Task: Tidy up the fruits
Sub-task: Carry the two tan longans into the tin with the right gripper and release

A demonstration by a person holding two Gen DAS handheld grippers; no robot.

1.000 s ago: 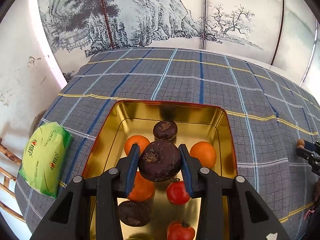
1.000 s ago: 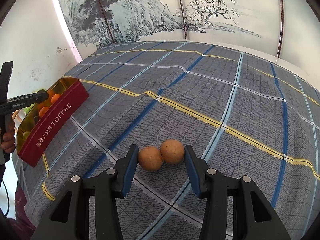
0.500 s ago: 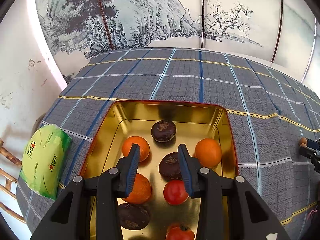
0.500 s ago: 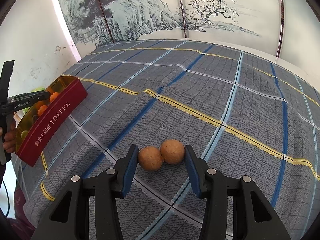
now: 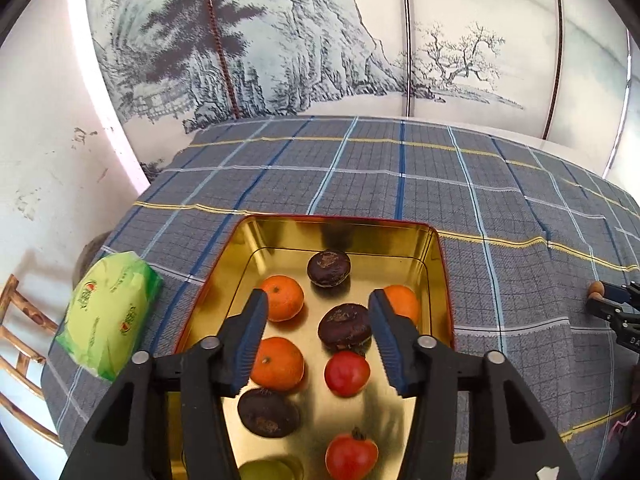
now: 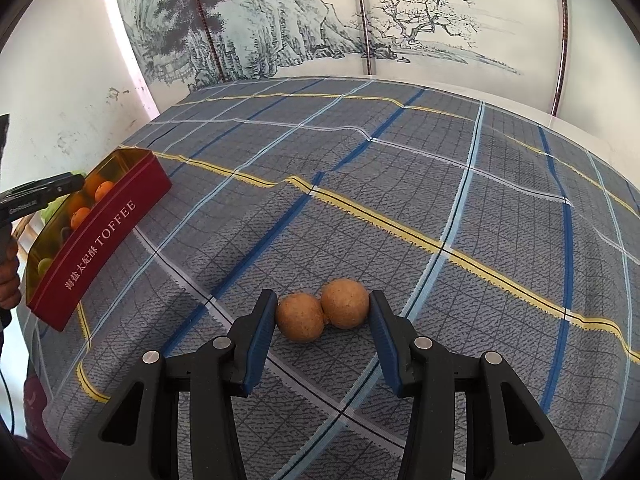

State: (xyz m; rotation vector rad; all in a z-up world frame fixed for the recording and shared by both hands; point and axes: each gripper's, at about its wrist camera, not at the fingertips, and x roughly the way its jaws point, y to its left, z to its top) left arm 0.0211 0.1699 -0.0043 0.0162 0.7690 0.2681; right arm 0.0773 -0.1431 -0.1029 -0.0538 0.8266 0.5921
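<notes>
A red tin with a gold inside point(image 5: 434, 256) holds oranges, red tomatoes and dark purple fruits. My left gripper point(image 5: 318, 316) is open and empty above it. A dark fruit point(image 5: 345, 326) lies on the tin floor between and below its fingers. In the right wrist view two brown round fruits point(image 6: 322, 314) lie touching each other on the plaid cloth. My right gripper point(image 6: 322, 320) is open around them, fingers close on either side. The tin also shows in the right wrist view point(image 6: 100, 236) at far left.
A green packet point(image 5: 108, 312) lies left of the tin near the table edge. A wooden chair back point(image 5: 20, 340) stands beyond that edge. A painted screen stands behind the table. The plaid cloth point(image 6: 400, 184) stretches wide between tin and brown fruits.
My left gripper let go of the dark fruit, which now lies in the tin, and its jaws opened wider. My right gripper stayed still around the brown fruits.
</notes>
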